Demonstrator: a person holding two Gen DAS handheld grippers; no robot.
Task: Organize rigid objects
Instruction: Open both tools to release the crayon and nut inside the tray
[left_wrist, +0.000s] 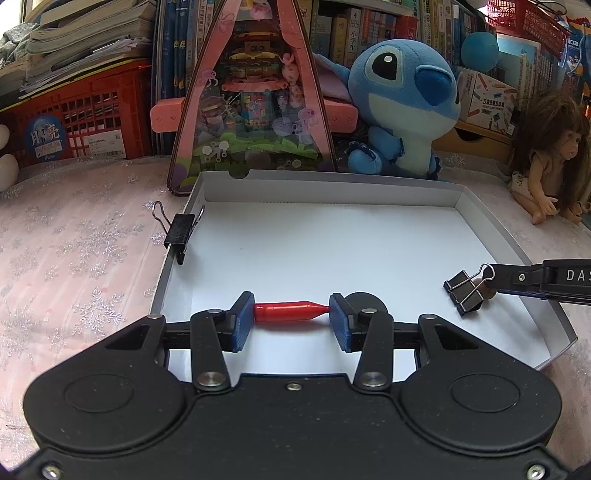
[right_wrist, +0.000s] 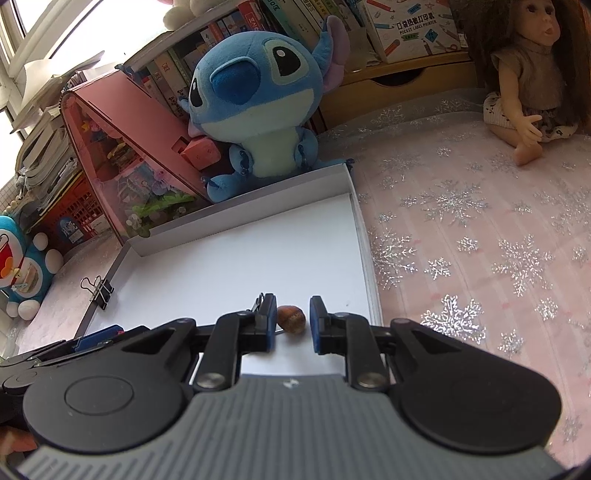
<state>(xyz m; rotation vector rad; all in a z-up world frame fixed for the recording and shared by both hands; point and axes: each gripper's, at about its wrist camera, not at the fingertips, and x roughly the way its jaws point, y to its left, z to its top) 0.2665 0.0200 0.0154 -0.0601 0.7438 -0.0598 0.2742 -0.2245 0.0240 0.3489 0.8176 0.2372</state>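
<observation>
- My left gripper (left_wrist: 291, 317) is clamped end to end on a red bullet-shaped piece (left_wrist: 290, 312): its flat end presses one blue pad (left_wrist: 243, 319) and its pointed tip the other, just over the white floor of the box.
- My right gripper (right_wrist: 293, 321) has its fingers a little apart, with a brown nut-like piece (right_wrist: 291, 319) lying between them on the box floor; it looks to be against my left-hand pad, and a gap shows on the other side.
- In the left wrist view, a black binder clip (left_wrist: 467, 293) lies just beside my right gripper's finger; whether they touch, I cannot tell.
- The shallow white cardboard box (left_wrist: 332, 194) holds the nut piece and that clip on its floor, both near its right wall.
- A second binder clip (left_wrist: 179, 232) is clipped on the box's left wall, wire handles sticking up.
- The box sits on a pink tablecloth (right_wrist: 480, 240) patterned with silver snowflakes.
- Behind the box stand a blue plush toy (left_wrist: 402, 99) and a pink triangular miniature house (left_wrist: 255, 96); a long-haired doll (right_wrist: 528, 77) sits on the cloth to the right.
- Shelves of books (left_wrist: 354, 33) and a red crate (left_wrist: 81, 110) fill the back.
</observation>
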